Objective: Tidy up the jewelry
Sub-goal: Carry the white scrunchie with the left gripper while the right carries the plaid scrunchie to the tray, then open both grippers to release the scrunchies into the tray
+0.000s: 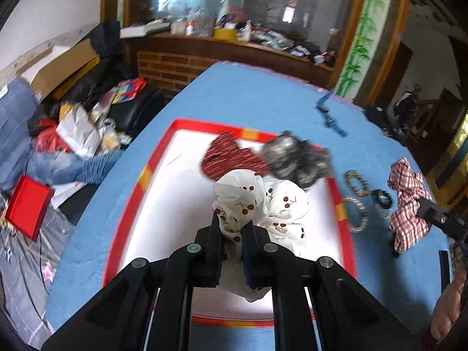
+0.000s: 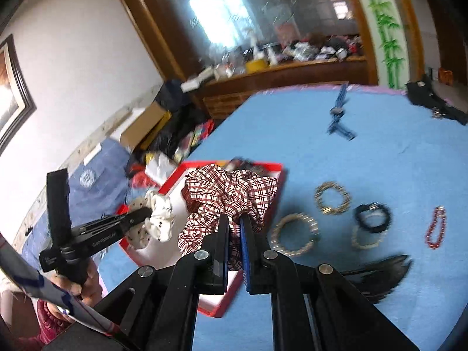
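Both sets of fingers are clamped on fabric scrunchies, the left gripper (image 1: 232, 228) carrying the white cherry-print scrunchie (image 1: 263, 204) over the red-rimmed white tray (image 1: 340, 204) and the right gripper (image 2: 234, 222) bringing the red-and-white plaid scrunchie (image 2: 231, 193) from the tray's three o'clock side, apparently to gather hair pieces there.

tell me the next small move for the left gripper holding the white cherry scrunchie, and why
Probably lower it a little and open the fingers. The left gripper is shut on the white cherry scrunchie, which already hangs over the red-rimmed tray beside the dark red scrunchie and the grey one, with bare white floor below.
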